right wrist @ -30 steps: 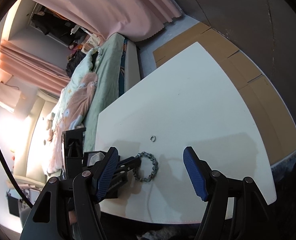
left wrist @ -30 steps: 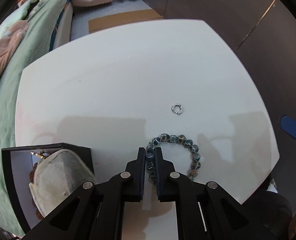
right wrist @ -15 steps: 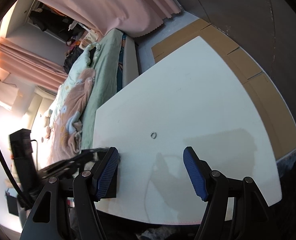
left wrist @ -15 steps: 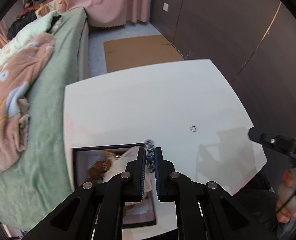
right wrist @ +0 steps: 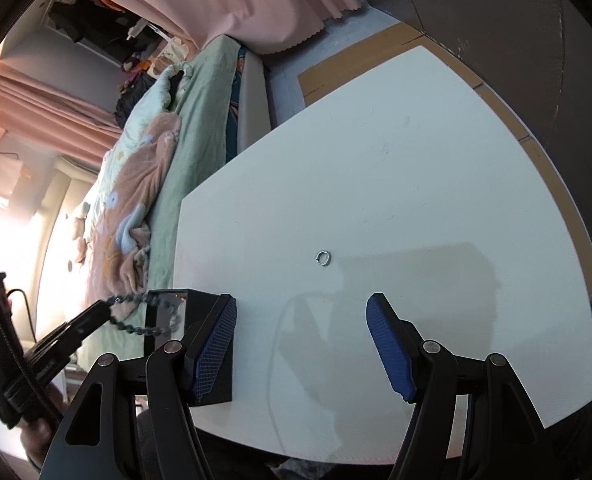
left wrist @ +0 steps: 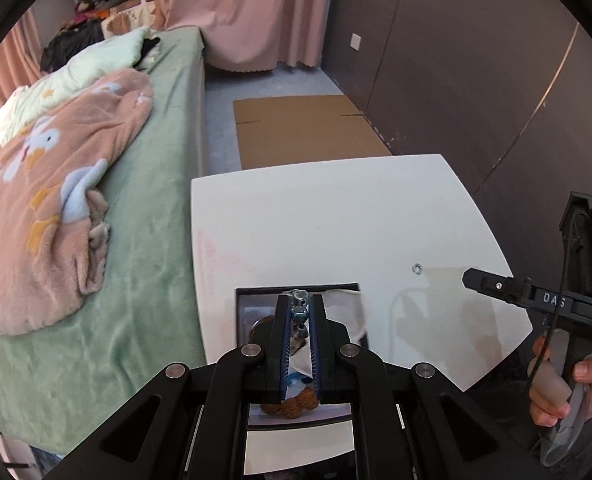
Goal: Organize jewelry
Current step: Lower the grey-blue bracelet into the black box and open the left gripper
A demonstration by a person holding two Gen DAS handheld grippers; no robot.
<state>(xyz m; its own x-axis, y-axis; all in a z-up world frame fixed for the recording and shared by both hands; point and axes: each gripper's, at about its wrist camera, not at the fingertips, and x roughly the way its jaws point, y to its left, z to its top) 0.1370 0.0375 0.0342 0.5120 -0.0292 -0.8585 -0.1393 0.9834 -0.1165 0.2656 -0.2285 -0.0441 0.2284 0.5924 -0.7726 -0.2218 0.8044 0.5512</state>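
White table [left wrist: 336, 216] fills mid-frame; the left gripper [left wrist: 300, 312] pinches the bead bracelet [right wrist: 144, 316] above the black box [left wrist: 242, 320], right gripper [right wrist: 302, 344] spread. Swinging beads may snag the rim.

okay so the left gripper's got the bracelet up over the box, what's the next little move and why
Probably lower the left gripper a little and open it. It is shut on the bracelet, which hangs over the open box, so letting go should drop it inside.

White surface [right wrist: 416, 152] carried black jewelry box [left wrist: 242, 312] at near left edge; small silver ring [right wrist: 323, 258] lay mid-surface, well apart.
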